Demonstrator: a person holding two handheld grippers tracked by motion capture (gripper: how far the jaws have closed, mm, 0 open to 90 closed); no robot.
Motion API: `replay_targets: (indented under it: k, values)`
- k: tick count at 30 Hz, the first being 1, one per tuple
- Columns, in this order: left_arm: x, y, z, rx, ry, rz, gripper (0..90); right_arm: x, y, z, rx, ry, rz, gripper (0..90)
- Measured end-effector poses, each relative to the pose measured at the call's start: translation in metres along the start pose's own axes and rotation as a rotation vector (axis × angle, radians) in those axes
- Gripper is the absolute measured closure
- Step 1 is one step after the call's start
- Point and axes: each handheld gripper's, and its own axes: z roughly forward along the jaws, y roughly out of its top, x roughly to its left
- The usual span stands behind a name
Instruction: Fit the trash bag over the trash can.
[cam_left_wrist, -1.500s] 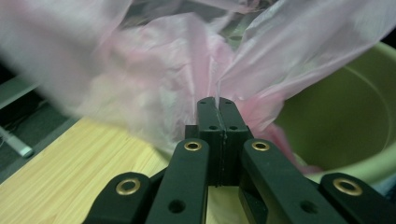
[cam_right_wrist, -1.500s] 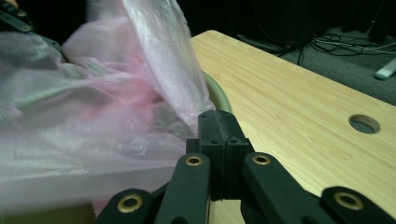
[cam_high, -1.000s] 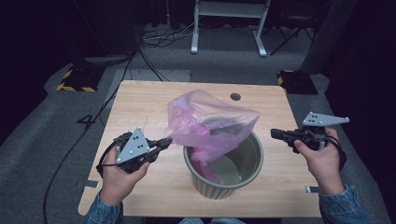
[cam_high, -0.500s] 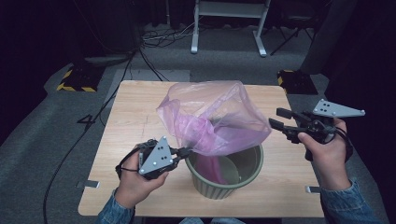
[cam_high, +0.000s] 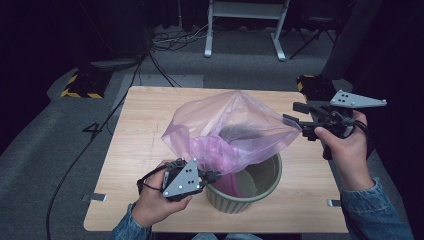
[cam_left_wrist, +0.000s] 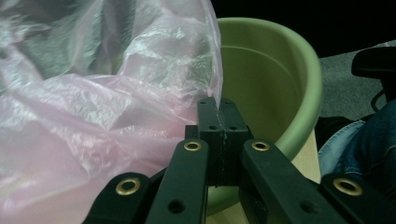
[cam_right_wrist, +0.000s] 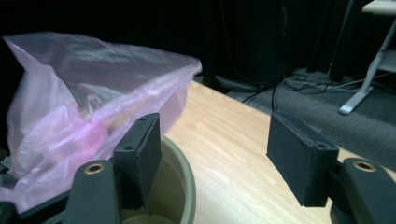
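From the high view I see the whole layout: wooden table (cam_high: 135, 150), green bin (cam_high: 260, 187) near its front edge, pink plastic bag (cam_high: 225, 130) ballooned above it w/ its lower part hanging inside the bin. My left gripper (cam_high: 212, 176) sits at the bin's 9 o'clock rim; my right gripper (cam_high: 292, 112) hangs off at the bag's 3 o'clock, up above the table.

The left gripper view gives what the high view can't: left gripper (cam_left_wrist: 218, 107) has its jaws pressed flat together, a thin edge of the bag (cam_left_wrist: 93, 116) pinched in the seam, film rising from the tips toward 12 and spreading to 9. The bin's wall (cam_left_wrist: 280, 93) curves right behind the tips, from 12 round to 3.

The right gripper view settles the other side: right gripper (cam_right_wrist: 219, 154) has its jaws standing wide apart, nothing between them but bare tabletop (cam_right_wrist: 233, 154). They've just been opening. The bag (cam_right_wrist: 84, 93) sits at 10 o'clock of the left jaw, its pointed corner (cam_right_wrist: 194, 67) reaching toward 12, free of both pads. Bin rim (cam_right_wrist: 182, 168) shows just beside the left jaw, at 6 to 7. Whether film brushes that jaw's outer face, can't tell.
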Motion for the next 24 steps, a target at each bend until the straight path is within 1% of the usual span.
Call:
replay_targets:
  k: [2, 4, 7, 10, 13, 15, 16, 19, 22, 24]
  values:
    - [0.0, 0.001, 0.002, -0.001, 0.002, 0.002, 90.0, 0.001, -0.001, 0.002, -0.012, 0.003, 0.005, 35.6]
    - [0.001, 0.003, 0.003, 0.003, 0.009, 0.001, 90.0, 0.002, 0.0, -0.001, -0.042, -0.01, 0.005, 35.5]
    - [0.004, 0.006, 0.007, -0.001, 0.021, -0.002, 90.0, 0.007, 0.005, -0.012, -0.084, -0.028, -0.01, 35.4]
    - [0.01, 0.01, 0.013, -0.013, 0.03, -0.024, 90.0, 0.014, 0.007, -0.024, -0.09, -0.046, -0.025, 35.4]
    - [0.014, 0.013, 0.021, -0.016, 0.032, -0.039, 90.0, 0.013, 0.003, -0.035, -0.09, -0.091, -0.018, 35.4]
    - [0.014, 0.015, 0.026, -0.006, 0.024, -0.037, 90.0, 0.007, -0.001, -0.043, -0.104, -0.137, -0.006, 34.3]
    - [0.014, 0.015, 0.028, -0.002, 0.019, -0.033, 90.0, 0.004, -0.002, -0.047, -0.111, -0.148, 0.003, 34.1]
    - [0.009, 0.017, 0.032, 0.005, -0.01, -0.012, 90.0, -0.002, -0.001, -0.056, -0.118, -0.142, 0.026, 34.0]
    - [0.002, 0.022, 0.033, 0.003, -0.027, 0.021, 90.0, -0.004, 0.004, -0.062, -0.122, -0.151, 0.022, 33.4]
    - [-0.005, 0.027, 0.033, 0.0, -0.047, 0.055, 90.0, -0.006, 0.009, -0.062, -0.121, -0.146, 0.021, 32.5]
